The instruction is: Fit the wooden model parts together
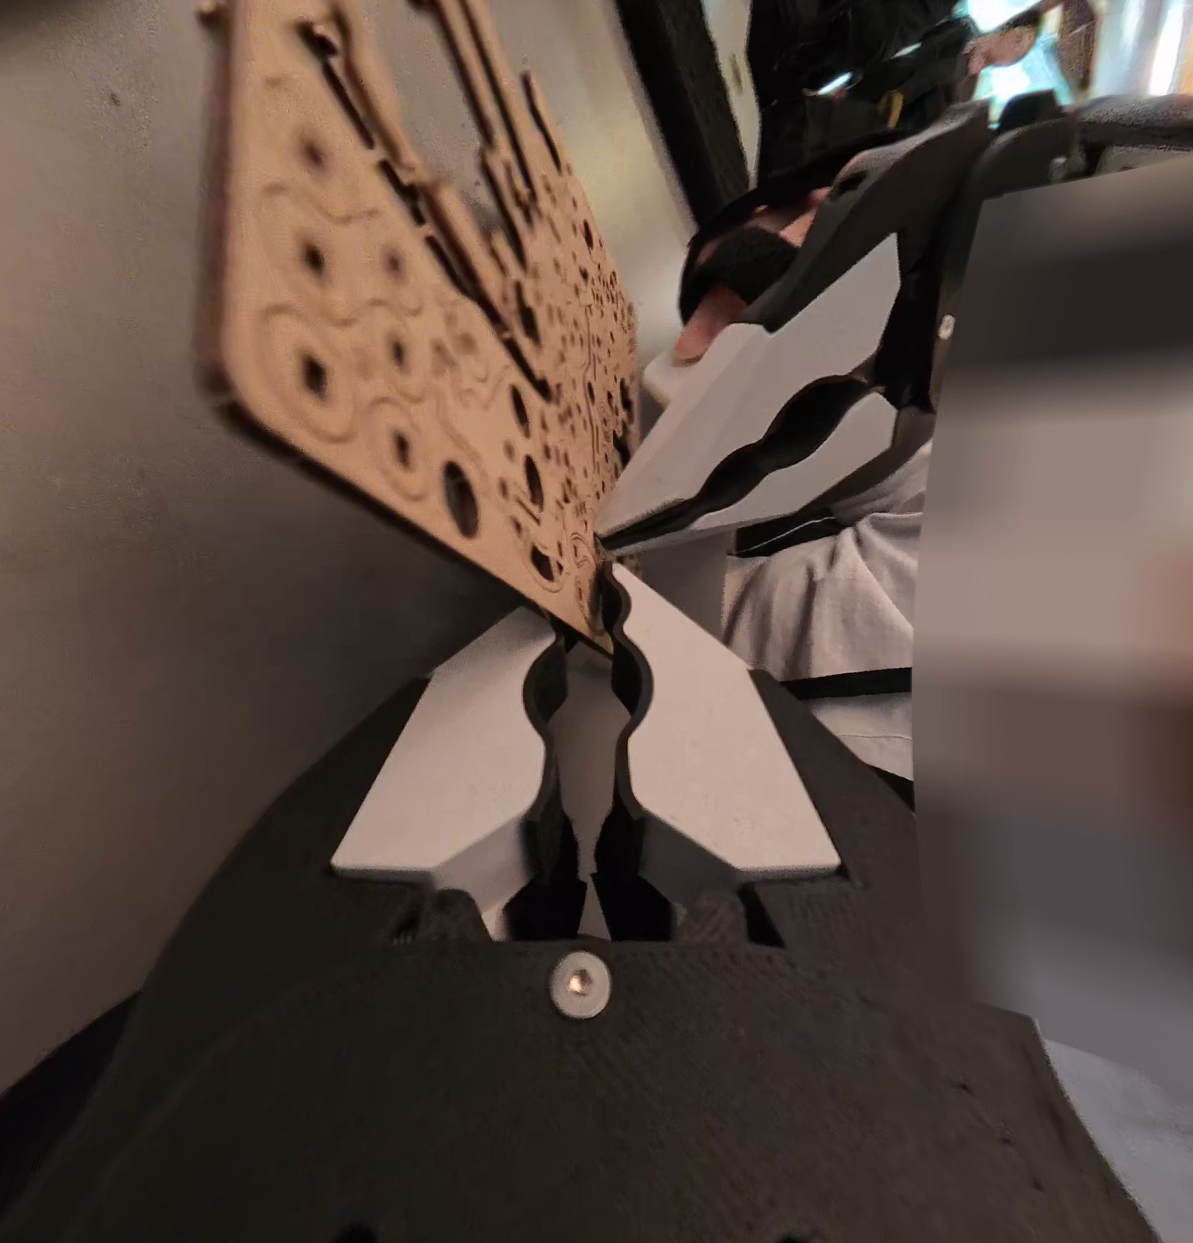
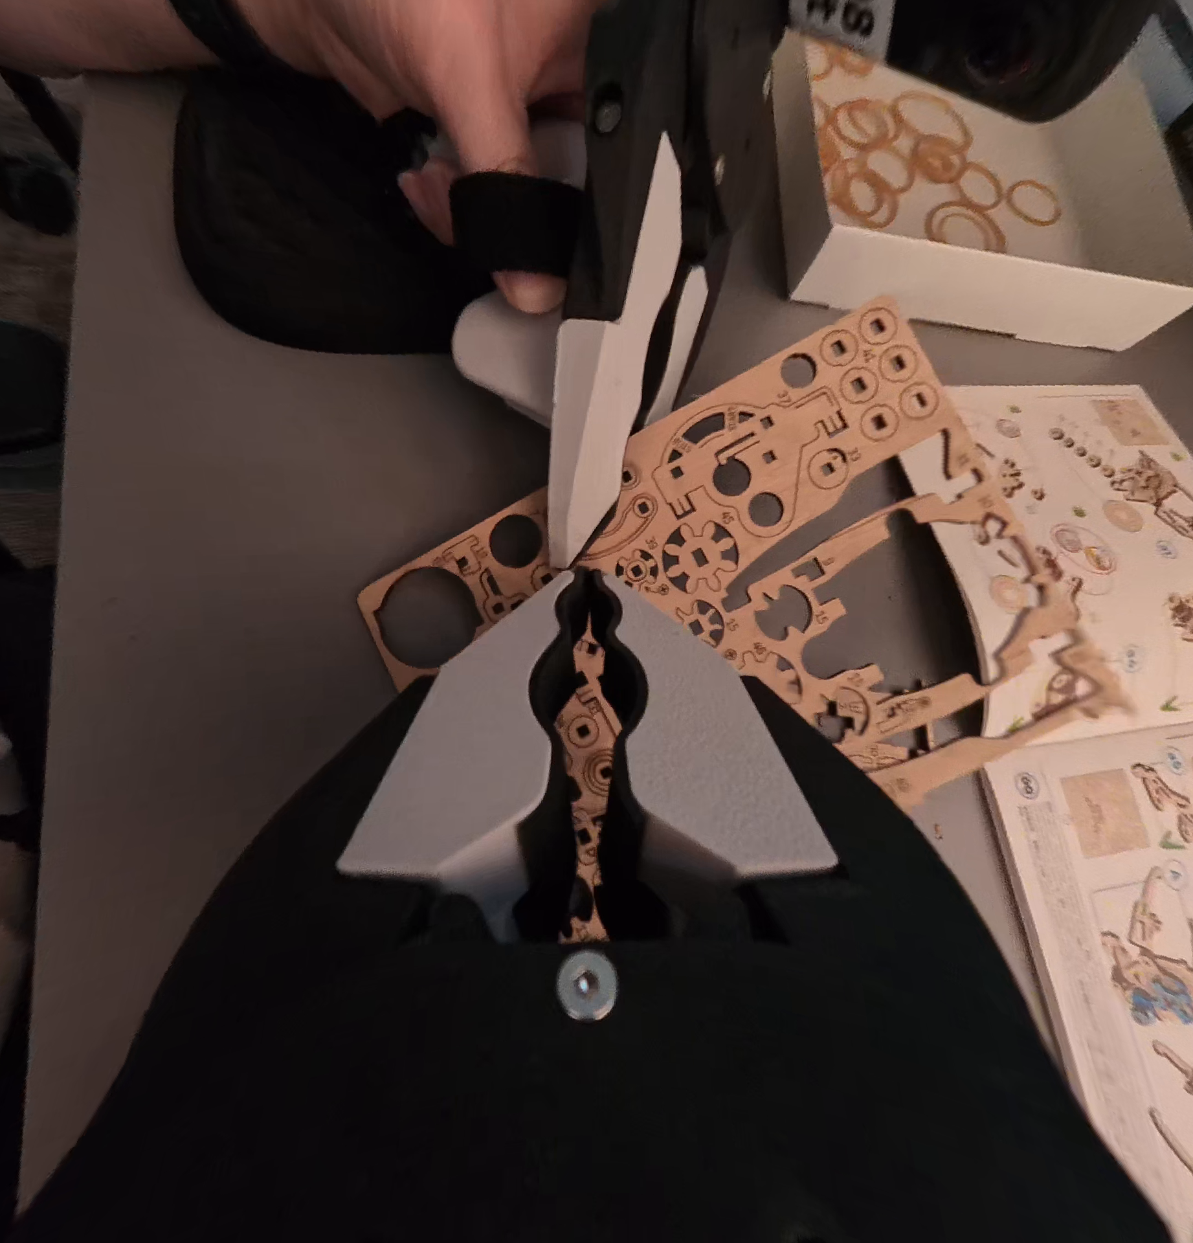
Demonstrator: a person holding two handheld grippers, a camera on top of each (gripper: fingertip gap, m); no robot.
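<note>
A thin wooden sheet of laser-cut model parts, with several pieces punched out, is held up off the table. My left gripper is shut on its edge. In the right wrist view the sheet spreads out under both grippers, and the left gripper comes down from above onto its far edge. My right gripper is shut, its tips against the sheet's face right beside the left gripper's tips. It shows the same way in the left wrist view. Whether it pinches a small part is hidden.
On the grey table, a white box of tan rings stands at the back right. Open instruction pages lie at the right. A black object lies at the back left. A hand grips the left tool.
</note>
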